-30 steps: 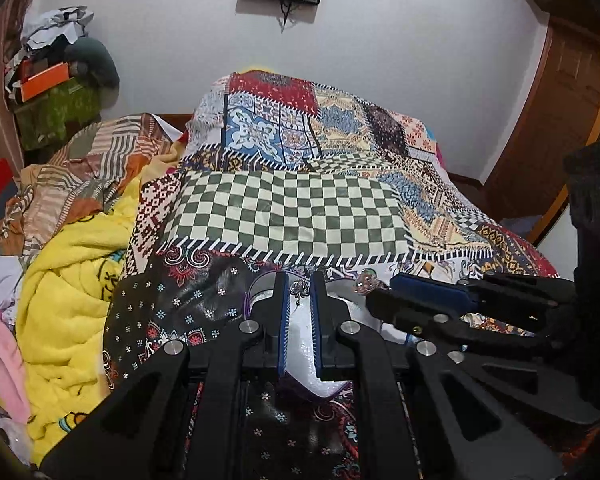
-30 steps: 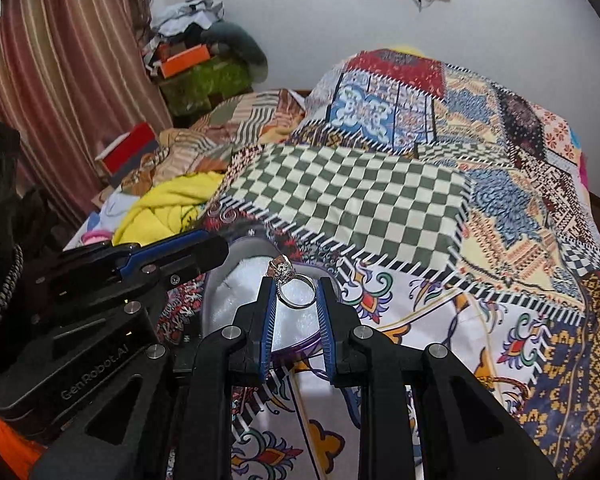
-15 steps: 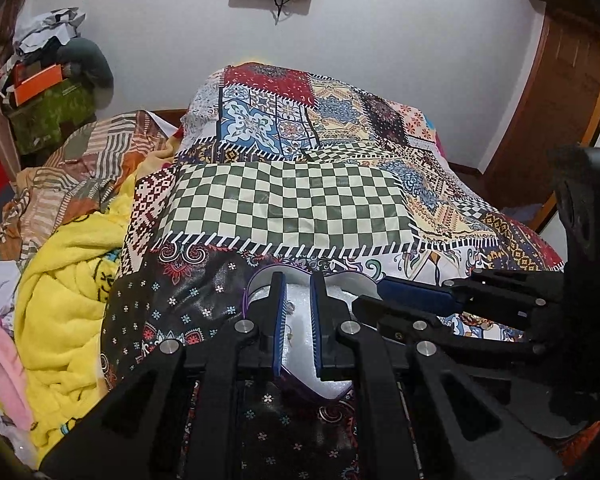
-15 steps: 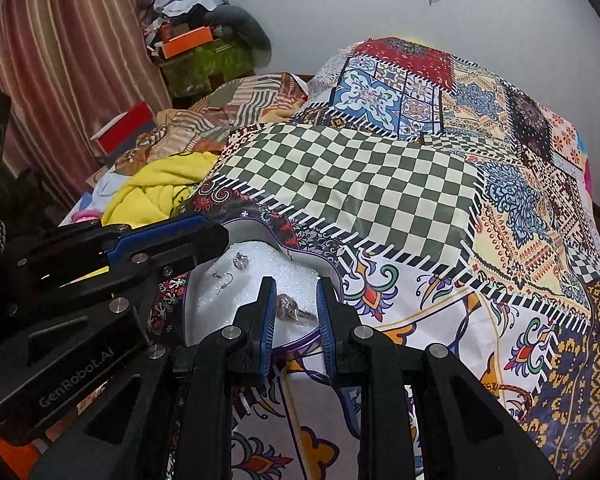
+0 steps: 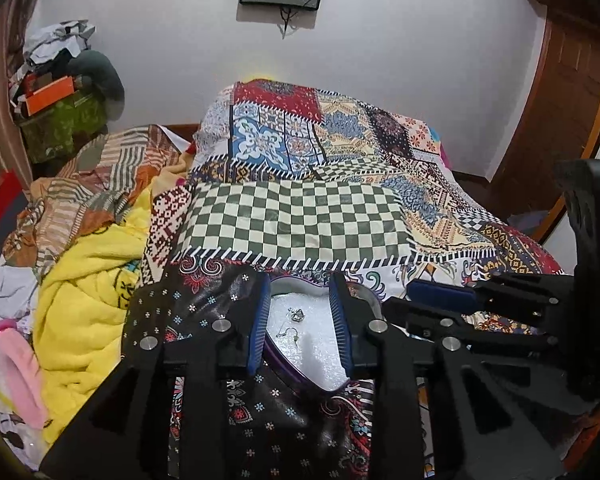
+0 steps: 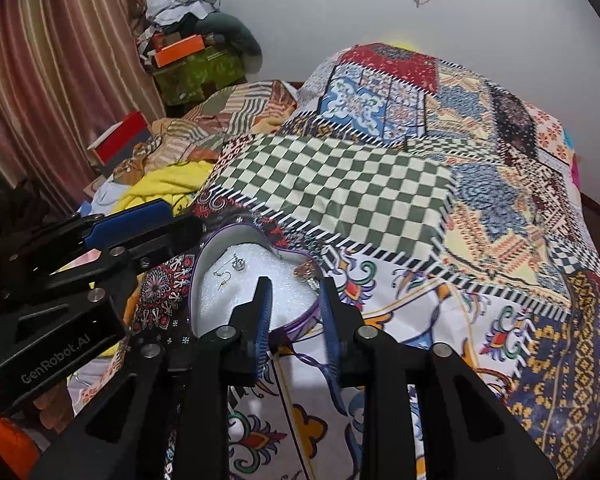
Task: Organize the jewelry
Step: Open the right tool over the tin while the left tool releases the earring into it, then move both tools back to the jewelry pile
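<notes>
jewelry: two small silver earrings (image 5: 292, 322) lie on white foam inside purple heart-shaped box (image 5: 286, 366), between and below tips of left gripper (image 5: 300, 316) | left gripper: jaws opening, nothing pinched | right gripper (image 6: 292, 300): jaws opening over box (image 6: 300, 320) rim, empty | beyond: patchwork bedspread (image 5: 300, 220)

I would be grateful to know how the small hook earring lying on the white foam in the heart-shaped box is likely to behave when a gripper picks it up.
The hook earring is thin wire, so it probably weighs little and may slip from the broad fingers. Its hook could snag the white foam as it lifts. It looks delicate, so a hard squeeze might bend it.
</notes>
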`<state>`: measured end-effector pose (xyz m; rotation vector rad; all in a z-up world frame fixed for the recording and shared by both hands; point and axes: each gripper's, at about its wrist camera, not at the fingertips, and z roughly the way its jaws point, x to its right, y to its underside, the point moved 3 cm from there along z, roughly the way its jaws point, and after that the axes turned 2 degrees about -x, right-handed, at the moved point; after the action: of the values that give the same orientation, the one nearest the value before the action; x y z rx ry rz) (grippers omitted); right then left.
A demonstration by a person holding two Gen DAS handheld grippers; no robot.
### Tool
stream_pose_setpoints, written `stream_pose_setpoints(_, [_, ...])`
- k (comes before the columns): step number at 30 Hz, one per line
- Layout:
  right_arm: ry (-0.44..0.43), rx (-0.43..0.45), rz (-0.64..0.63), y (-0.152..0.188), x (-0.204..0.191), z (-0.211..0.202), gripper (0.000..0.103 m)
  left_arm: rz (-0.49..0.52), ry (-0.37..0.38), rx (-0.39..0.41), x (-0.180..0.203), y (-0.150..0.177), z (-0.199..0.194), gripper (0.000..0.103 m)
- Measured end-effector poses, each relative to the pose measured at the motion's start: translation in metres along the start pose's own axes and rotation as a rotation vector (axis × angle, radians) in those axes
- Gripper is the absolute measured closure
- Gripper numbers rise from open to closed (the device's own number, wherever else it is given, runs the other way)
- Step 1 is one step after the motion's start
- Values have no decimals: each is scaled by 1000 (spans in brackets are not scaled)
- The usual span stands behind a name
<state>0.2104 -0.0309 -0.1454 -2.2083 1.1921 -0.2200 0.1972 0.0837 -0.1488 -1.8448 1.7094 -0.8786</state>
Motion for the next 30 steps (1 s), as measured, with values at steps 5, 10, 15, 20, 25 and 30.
stream_pose_setpoints(5, [15, 48, 27, -2, 8, -24, 73, 13, -13, 37, 7, -7, -20, 66])
stream_pose_setpoints(10, [37, 100, 47, -1, 15, -52, 73, 31, -17, 74, 19, -12, -42, 64])
stream_pose_setpoints(15, [64, 147, 65, 2, 24, -80, 73, 54, -10, 97, 36, -15, -55, 62])
stream_pose_setpoints(20, [91, 181, 91, 9, 38, -101, 73, 70, 11, 106, 56, -16, -61, 60])
stream_pose_setpoints(25, [169, 209, 132, 18, 63, -122, 73, 86, 46, 94, 78, -15, -57, 53])
stream_pose_setpoints(30, [225, 209, 191, 33, 92, -136, 73, 124, 75, 55, 100, -12, -41, 52])
